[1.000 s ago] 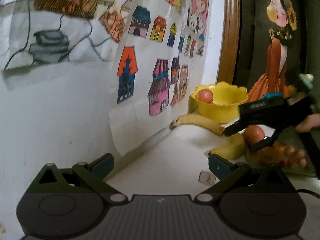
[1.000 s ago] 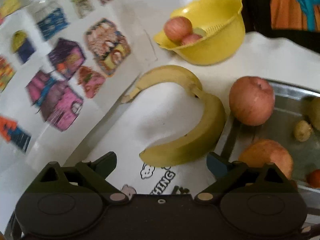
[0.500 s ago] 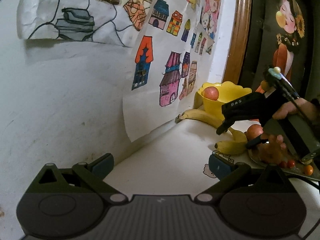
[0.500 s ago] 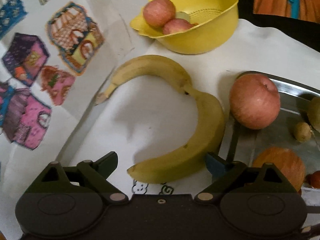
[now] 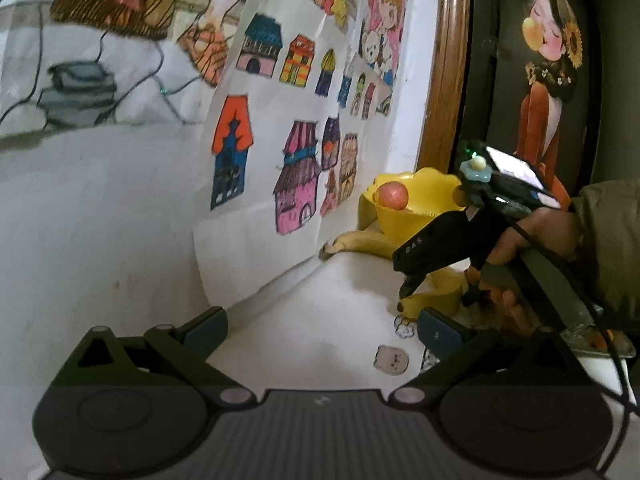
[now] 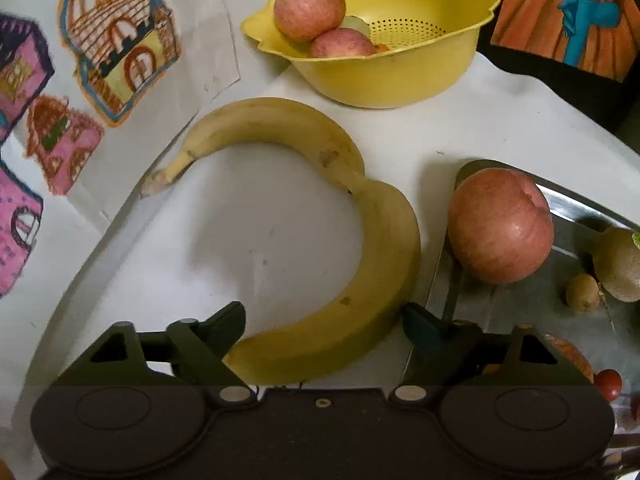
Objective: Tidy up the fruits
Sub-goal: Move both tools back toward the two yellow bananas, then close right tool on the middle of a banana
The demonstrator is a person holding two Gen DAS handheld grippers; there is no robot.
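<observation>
Two yellow bananas lie end to end in an arc on the white table. The near banana (image 6: 384,264) sits between the fingers of my right gripper (image 6: 322,316), which is open and straddles its lower end. The far banana (image 6: 272,120) curves toward the wall. Behind them a yellow colander bowl (image 6: 400,76) holds two red apples (image 6: 308,8). My left gripper (image 5: 322,330) is open over bare table, holding nothing. In the left wrist view the right gripper (image 5: 438,294) hangs over the near banana (image 5: 436,304), with the bowl (image 5: 420,208) behind it.
A metal tray (image 6: 500,312) at the right holds a large red apple (image 6: 500,232), a kiwi (image 6: 618,264), an orange fruit and a cherry tomato. Paper drawings (image 5: 280,152) hang on the wall at the left. A person's hand (image 5: 536,232) holds the right gripper.
My right gripper has moved forward and down until the near banana lies between its fingers. The left gripper stays open and has only swayed slightly.
</observation>
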